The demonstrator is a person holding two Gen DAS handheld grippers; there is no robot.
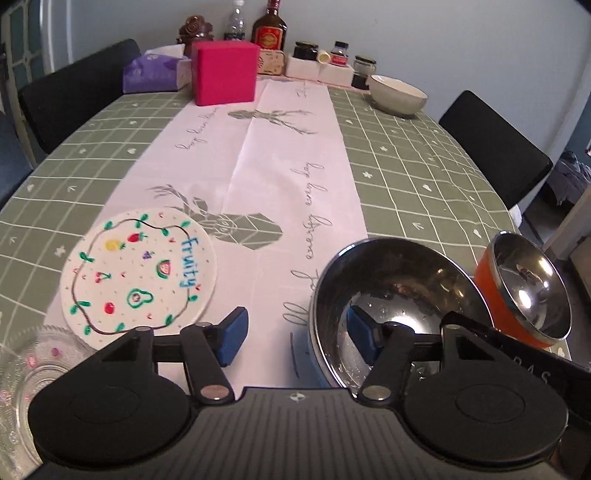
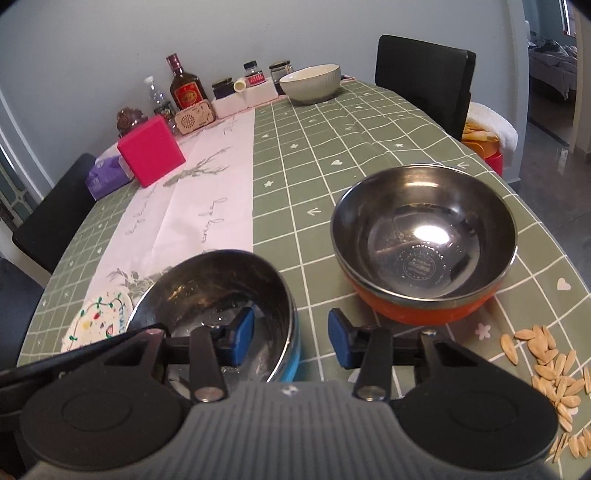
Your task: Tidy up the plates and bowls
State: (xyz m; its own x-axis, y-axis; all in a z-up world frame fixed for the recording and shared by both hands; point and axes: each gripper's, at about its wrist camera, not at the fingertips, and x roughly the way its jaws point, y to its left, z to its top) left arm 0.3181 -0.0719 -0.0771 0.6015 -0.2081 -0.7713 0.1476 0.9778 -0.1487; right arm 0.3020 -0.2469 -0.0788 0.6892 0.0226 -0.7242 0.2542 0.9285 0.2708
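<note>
A blue-sided steel bowl (image 1: 391,291) sits on the table runner; it also shows in the right wrist view (image 2: 221,291). My left gripper (image 1: 297,336) is open and straddles its left rim, one finger inside. My right gripper (image 2: 291,338) is open and straddles its right rim, one finger inside. An orange-sided steel bowl (image 2: 424,236) stands just right of it, also in the left wrist view (image 1: 524,288). A white "fruity" plate (image 1: 138,275) lies at the left, and a clear glass dish (image 1: 26,376) at the near left. A cream ceramic bowl (image 1: 397,94) stands at the far right.
A pink box (image 1: 225,72), a purple tissue pack (image 1: 155,72), bottles and jars (image 1: 269,29) line the far edge. Sunflower seeds (image 2: 554,373) lie at the near right. Black chairs (image 2: 424,70) flank the table.
</note>
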